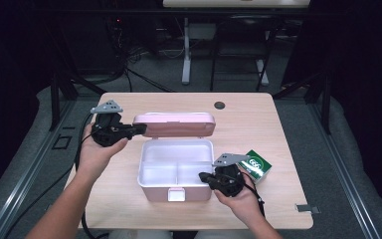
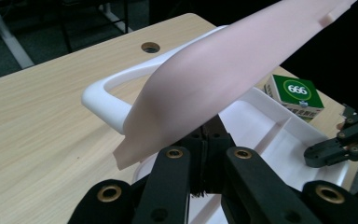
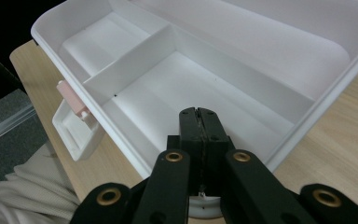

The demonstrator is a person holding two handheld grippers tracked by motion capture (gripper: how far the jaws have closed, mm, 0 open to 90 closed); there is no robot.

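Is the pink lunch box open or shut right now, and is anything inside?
Open and empty. The pink lid is swung up behind the box, with the left tongs at its edge; all white compartments lie bare.

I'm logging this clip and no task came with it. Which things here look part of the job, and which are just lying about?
Likely in the job:
pink lid, held open by the left gripper
white tray of the box, compartments empty
right gripper, jaws shut at the tray's rim

Lying about, perhaps next to go in:
green 666 carton, untouched on the table
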